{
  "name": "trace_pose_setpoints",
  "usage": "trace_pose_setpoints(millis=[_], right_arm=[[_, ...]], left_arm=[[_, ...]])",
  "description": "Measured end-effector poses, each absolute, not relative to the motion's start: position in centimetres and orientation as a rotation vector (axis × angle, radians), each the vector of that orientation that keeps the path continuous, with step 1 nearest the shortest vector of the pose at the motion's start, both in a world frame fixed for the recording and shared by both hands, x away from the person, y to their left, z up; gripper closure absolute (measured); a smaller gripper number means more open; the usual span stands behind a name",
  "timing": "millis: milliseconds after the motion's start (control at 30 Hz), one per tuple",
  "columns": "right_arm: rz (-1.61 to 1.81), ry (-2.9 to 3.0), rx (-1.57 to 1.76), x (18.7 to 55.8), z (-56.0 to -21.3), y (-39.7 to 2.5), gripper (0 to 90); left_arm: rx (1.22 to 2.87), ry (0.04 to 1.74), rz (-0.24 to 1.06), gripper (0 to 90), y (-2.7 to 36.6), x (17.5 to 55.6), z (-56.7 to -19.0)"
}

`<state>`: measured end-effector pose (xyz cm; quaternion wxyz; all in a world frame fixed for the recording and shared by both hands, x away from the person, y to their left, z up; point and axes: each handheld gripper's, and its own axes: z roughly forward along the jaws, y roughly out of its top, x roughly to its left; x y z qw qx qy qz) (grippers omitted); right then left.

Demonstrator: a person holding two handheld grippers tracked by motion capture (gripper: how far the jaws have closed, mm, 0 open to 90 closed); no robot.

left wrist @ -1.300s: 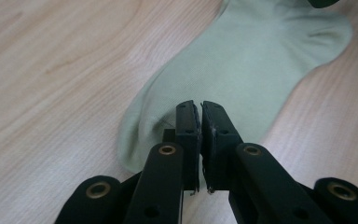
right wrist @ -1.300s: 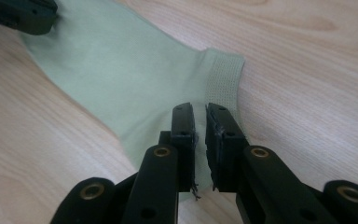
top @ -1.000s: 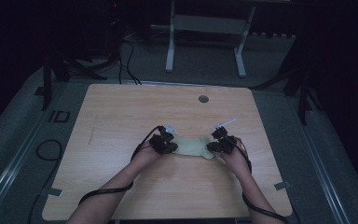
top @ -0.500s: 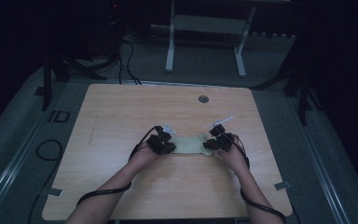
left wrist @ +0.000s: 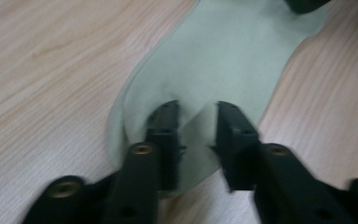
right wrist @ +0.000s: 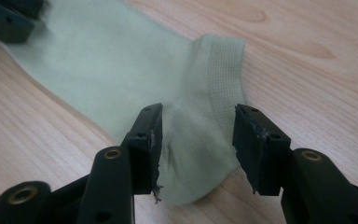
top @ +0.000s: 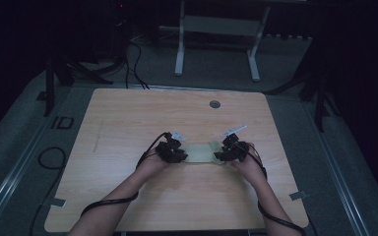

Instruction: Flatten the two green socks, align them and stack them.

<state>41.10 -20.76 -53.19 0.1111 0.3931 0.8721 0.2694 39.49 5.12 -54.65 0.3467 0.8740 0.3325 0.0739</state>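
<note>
— Dark room all around, and in the middle a wooden worktop point(top: 128, 128) with almost nothing on it. What is the work, in your opinion?

— I think it is the pale green sock point(top: 203, 151). It lies flat near the middle of the worktop, between the two hands, stretched from left to right.

— Is it already held?

— Not yet, I believe. The left gripper point(left wrist: 196, 128) has its jaws apart, standing over one end of the sock with a small ridge of cloth between them. The right gripper point(right wrist: 196, 130) is also open, wider, over the other end, next to the ribbed cuff point(right wrist: 221, 79). So my judgement is: the sock is laid out and both grippers are placed; closing on the cloth, and whatever fold or lift follows, is left to do.

— Do the views differ?

— Yes. In the high view the grippers are small dark shapes at both ends of the sock, and I cannot read the jaws there. The gripper views show the gaps clearly, and the right one shows the cuff's knit.
</note>
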Motion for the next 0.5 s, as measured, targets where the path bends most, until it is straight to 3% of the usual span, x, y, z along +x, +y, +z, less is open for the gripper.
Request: trace_pose_setpoints(millis=[233, 300, 367, 500], right_arm=[[0.916, 2.526, 1.165, 40.5, -52.3, -21.3, 36.1], [0.965, 2.511, 1.175, 40.4, -52.1, -21.4, 26.9], [0.98, 2.566, 1.182, 40.4, -52.1, -21.6, 15.8], [0.966, 2.517, 1.155, 40.0, -52.3, -21.7, 13.9]], left_arm=[[2.232, 0.87, 0.222, 26.6, 4.9, 38.9, -53.4], [2.212, 0.892, 0.201, 16.7, 5.0, 39.0, -53.3], [2.18, 0.899, 0.208, 12.6, 5.3, 38.9, -53.2], [2.141, 0.923, 0.19, 3.1, 5.7, 38.7, -53.2]])
